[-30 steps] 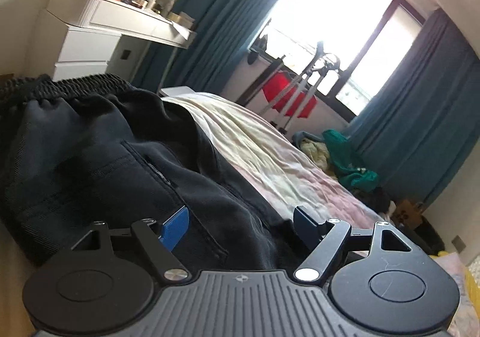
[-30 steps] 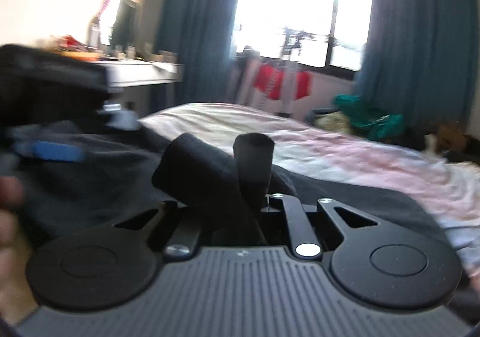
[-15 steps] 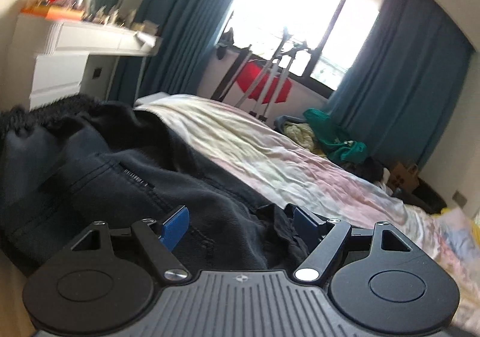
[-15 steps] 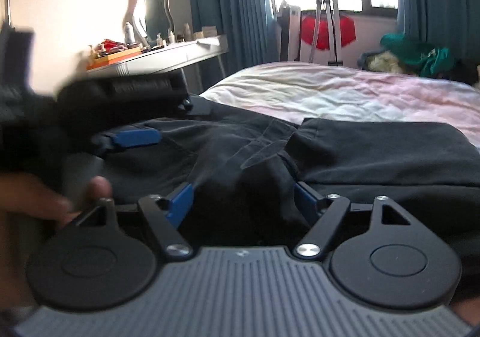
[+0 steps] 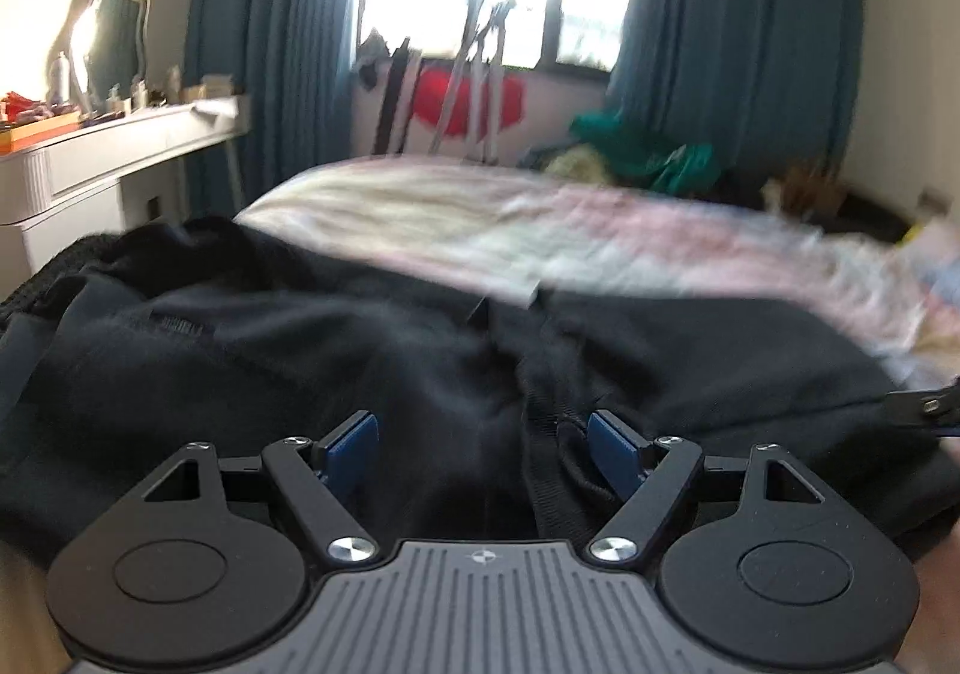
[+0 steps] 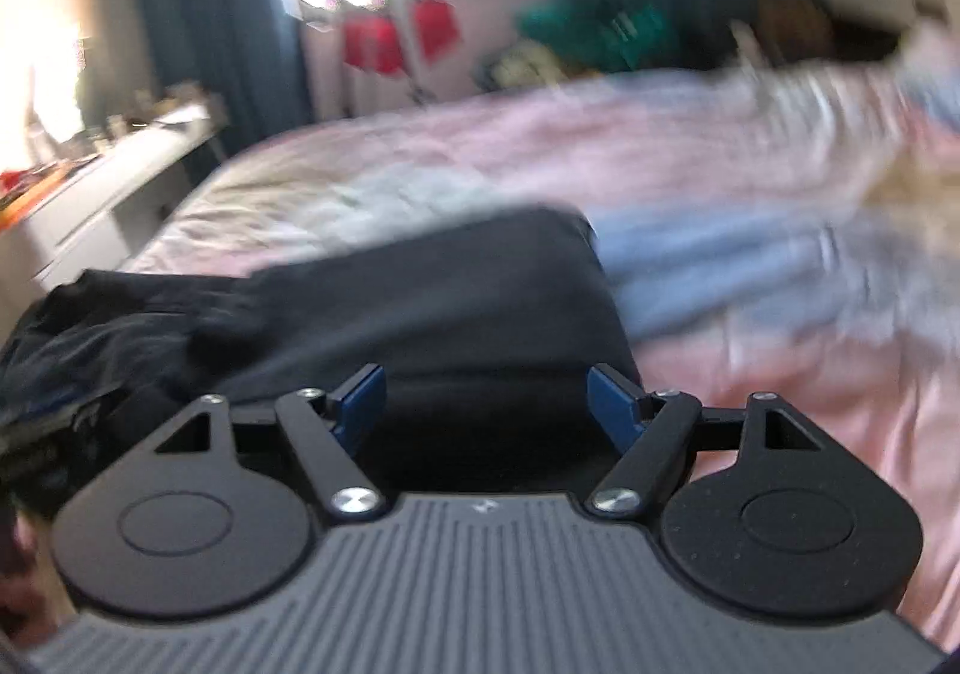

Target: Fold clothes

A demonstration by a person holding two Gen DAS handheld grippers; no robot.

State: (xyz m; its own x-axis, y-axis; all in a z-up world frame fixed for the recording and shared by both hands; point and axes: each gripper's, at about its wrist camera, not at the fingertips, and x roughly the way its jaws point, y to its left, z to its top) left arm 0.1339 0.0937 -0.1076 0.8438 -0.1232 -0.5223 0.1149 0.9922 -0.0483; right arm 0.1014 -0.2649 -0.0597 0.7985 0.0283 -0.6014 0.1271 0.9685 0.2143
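Note:
Black trousers (image 5: 300,350) lie crumpled across the near side of the bed, waistband to the left. My left gripper (image 5: 480,428) hangs just above their middle, open, with dark cloth below the blue pads but not pinched. In the right wrist view the trousers' flatter right part (image 6: 456,290) ends in a straight edge on the pink sheet. My right gripper (image 6: 483,380) stands open over that part, and nothing is clamped between its pads. Both views are blurred by motion.
The bed's pink and pale blue sheet (image 6: 690,164) stretches right and back. A white dressing table (image 5: 90,164) with a mirror stands at the left. A drying rack with red cloth (image 5: 468,98) and a green clothes pile (image 5: 648,152) sit under the window.
My right gripper was shut on a fold of black cloth; it let go, opened wide and swung right over the trousers. My left gripper rolled level and drifted right.

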